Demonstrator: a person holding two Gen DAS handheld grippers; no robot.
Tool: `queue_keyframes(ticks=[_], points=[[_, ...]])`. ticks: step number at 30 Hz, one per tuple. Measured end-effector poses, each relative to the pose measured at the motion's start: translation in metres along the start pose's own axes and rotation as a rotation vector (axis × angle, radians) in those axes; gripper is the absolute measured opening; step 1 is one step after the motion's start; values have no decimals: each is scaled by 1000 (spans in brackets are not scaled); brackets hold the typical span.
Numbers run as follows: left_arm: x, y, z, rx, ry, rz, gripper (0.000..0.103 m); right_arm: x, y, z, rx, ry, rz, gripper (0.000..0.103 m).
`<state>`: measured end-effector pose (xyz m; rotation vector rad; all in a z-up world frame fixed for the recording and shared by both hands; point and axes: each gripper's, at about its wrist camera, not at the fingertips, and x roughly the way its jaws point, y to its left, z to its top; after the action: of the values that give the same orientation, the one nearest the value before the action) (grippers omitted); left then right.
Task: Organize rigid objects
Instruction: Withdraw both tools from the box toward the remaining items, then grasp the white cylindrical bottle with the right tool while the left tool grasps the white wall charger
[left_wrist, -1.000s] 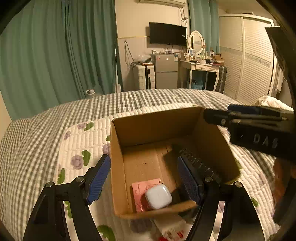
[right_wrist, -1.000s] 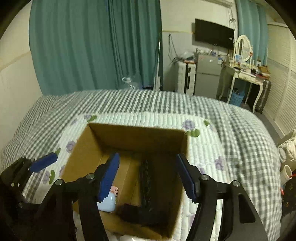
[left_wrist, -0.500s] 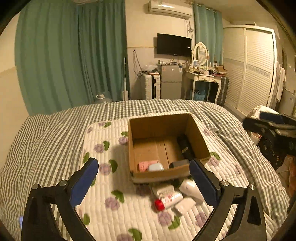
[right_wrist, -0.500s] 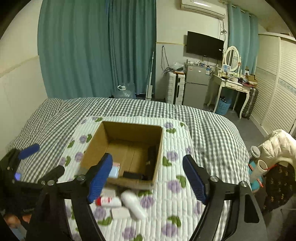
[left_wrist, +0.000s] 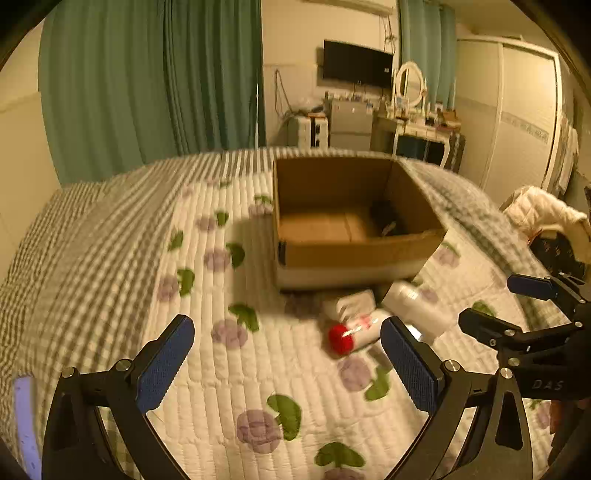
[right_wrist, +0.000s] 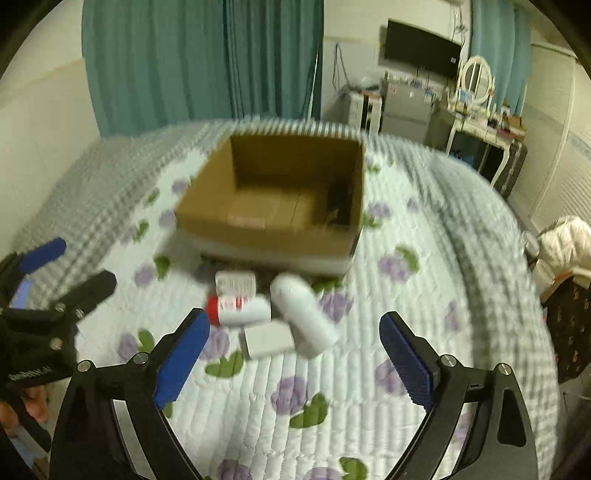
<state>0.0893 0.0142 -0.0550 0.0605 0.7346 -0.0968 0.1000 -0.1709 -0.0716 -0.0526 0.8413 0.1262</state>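
Cardboard box on the quilt, open top. Just before its near wall: white bottle, red-capped bottle, small white carton. Left gripper and right gripper spread wide, holding nothing.

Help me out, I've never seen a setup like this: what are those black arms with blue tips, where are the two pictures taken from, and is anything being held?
They are two hand-held grippers, one in each of a person's hands, each with its own camera looking along its fingers. One picture is from the left gripper, the other from the right gripper. Both are open and hold nothing. On the quilted bed cover stands an open cardboard box. In front of it lie a red-capped bottle, a white bottle, a flat white box and a small labelled packet.
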Motion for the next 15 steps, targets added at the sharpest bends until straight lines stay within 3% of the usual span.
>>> queue_keyframes(ticks=[12, 15], points=[[74, -1, -26, -14, 118, -14, 103, 97, -20, 1, -39, 109, 1, 92], [86, -7, -28, 6, 133, -16, 103, 117, -19, 4, -71, 136, 20, 81]])
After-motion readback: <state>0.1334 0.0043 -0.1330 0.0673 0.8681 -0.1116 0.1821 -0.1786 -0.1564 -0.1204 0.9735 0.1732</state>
